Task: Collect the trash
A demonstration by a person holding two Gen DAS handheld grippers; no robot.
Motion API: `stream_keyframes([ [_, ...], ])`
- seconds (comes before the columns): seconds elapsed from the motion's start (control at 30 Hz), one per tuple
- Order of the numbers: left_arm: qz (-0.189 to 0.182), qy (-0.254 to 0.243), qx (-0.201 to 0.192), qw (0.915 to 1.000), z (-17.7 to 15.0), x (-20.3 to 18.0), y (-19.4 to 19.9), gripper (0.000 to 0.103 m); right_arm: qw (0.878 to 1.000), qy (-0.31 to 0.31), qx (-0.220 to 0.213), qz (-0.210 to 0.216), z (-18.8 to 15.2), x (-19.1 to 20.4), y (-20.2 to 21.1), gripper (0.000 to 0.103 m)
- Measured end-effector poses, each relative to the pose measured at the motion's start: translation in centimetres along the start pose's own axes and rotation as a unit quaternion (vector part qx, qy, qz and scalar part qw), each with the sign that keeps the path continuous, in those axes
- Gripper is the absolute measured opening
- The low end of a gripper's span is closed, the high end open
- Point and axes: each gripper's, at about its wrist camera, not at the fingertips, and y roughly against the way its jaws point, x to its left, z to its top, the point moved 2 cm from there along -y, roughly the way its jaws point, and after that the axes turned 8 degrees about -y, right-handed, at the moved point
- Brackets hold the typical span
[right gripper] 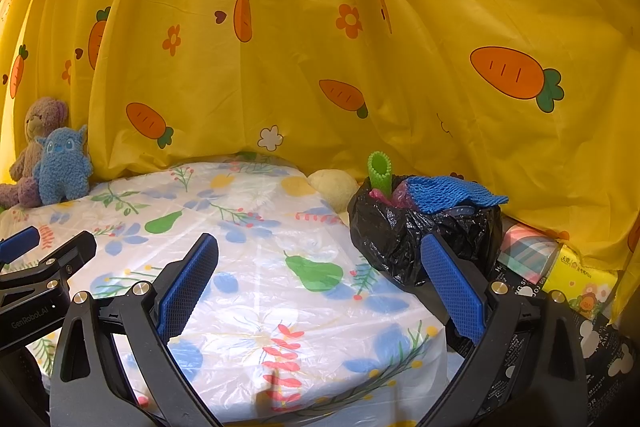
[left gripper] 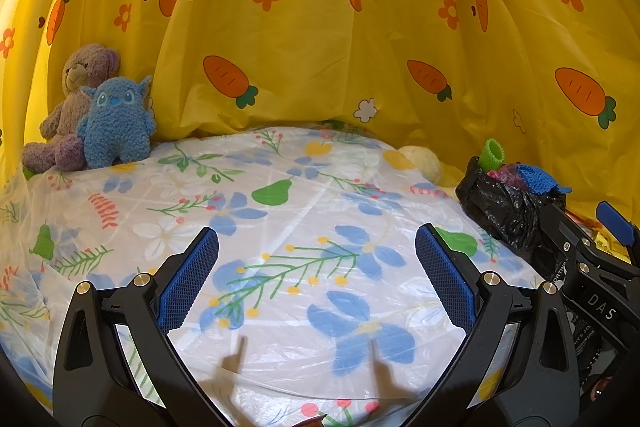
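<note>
A black trash bag stands at the right edge of the round table, stuffed with a green foam-net tube, a blue foam net and something pink. The left wrist view shows the same trash bag at the far right. My right gripper is open just in front of the bag, its right finger overlapping the bag's lower side, nothing between the fingers. My left gripper is open above the flowered cloth with nothing in it. The right gripper also shows beside the bag there.
A purple bear and a blue plush sit at the table's back left. A pale round plush lies behind the bag. Yellow carrot-print curtain closes the back. Boxes and a tissue pack sit at the right.
</note>
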Motion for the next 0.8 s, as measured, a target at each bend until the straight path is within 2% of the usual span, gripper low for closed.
stream_keyframes([
  [0.57,-0.012,-0.005,-0.001,0.9999,-0.51,-0.65,0.08,0.097,1.0,-0.001,0.0,-0.001,-0.08,0.01,0.03,0.097],
  [0.73,-0.014,-0.01,-0.002,0.9999,-0.44,-0.51,0.16,0.088,1.0,-0.001,0.001,-0.001,-0.09,-0.02,-0.03,0.097],
  [0.8,-0.016,-0.011,-0.002,0.9998,-0.48,-0.6,0.2,0.088,1.0,-0.001,0.001,-0.001,-0.43,0.0,-0.02,0.097],
])
